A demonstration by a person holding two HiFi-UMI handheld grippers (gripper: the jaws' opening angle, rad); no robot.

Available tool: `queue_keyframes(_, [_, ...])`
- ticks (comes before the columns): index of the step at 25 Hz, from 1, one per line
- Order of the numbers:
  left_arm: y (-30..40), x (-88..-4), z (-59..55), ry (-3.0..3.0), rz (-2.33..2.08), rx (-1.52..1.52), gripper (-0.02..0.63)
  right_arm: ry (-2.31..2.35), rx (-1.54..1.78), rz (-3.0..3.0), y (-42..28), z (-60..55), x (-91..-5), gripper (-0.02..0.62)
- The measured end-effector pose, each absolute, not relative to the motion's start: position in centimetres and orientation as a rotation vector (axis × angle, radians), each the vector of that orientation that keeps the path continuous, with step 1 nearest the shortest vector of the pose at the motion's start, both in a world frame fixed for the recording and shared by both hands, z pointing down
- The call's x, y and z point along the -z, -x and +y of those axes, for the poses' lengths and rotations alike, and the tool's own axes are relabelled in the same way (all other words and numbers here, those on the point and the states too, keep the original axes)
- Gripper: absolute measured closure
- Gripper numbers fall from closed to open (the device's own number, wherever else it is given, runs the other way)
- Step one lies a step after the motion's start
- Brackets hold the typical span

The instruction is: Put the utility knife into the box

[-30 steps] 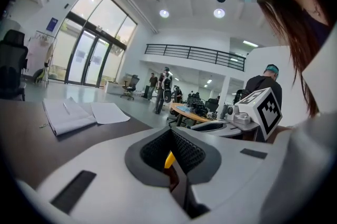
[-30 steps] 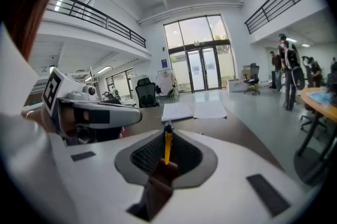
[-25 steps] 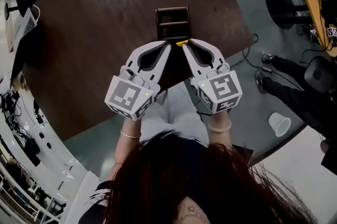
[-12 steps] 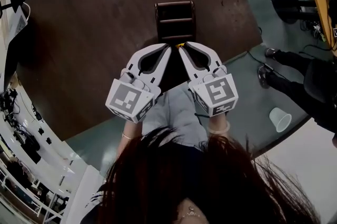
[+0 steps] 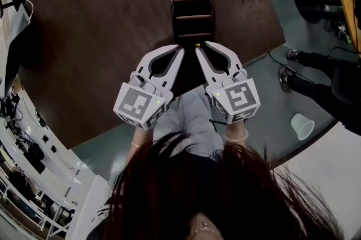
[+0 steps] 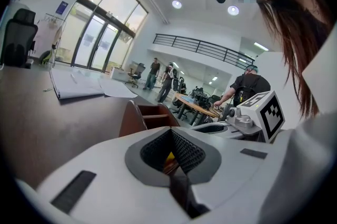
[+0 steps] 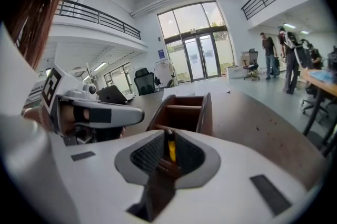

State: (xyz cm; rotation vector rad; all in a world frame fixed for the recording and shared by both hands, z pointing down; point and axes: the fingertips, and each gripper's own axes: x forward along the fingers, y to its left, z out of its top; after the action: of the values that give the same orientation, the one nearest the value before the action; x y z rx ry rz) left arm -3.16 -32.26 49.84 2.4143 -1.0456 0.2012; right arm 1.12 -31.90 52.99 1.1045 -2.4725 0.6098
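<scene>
A yellow-and-black utility knife [image 7: 170, 147] stands clamped in the white right gripper [image 5: 198, 48], just short of the near wall of the brown wooden divided box [image 5: 192, 0], with the left gripper [image 5: 180, 50] beside it, jaws together; the knife should probably be carried over a compartment before release.

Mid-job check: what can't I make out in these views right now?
Yellow-and-black utility knife: right gripper view shows only a strip between the right gripper's pads; in head view both grippers cover nearly all of it.
Left gripper: in left gripper view, yellow shows between its shut jaws; gripped or merely behind, unclear.
Brown wooden divided box: head view, compartment floors too dark to read.
</scene>
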Motion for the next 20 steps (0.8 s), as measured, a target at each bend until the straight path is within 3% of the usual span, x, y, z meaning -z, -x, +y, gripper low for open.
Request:
queue_keyframes(8, [2.9,-48.6,-31.9,-2.449,-1.036,-0.171,0.606,-1.183,-0.508,-2.506,-1.9,-32.3,-49.5,0.543])
queue_keyframes(20, [2.5,-40.1,-31.9,-2.581,-1.077,-0.089,0.606,-1.236,-0.371,-2.612,-1.9,-32.1,-40.1,0.545])
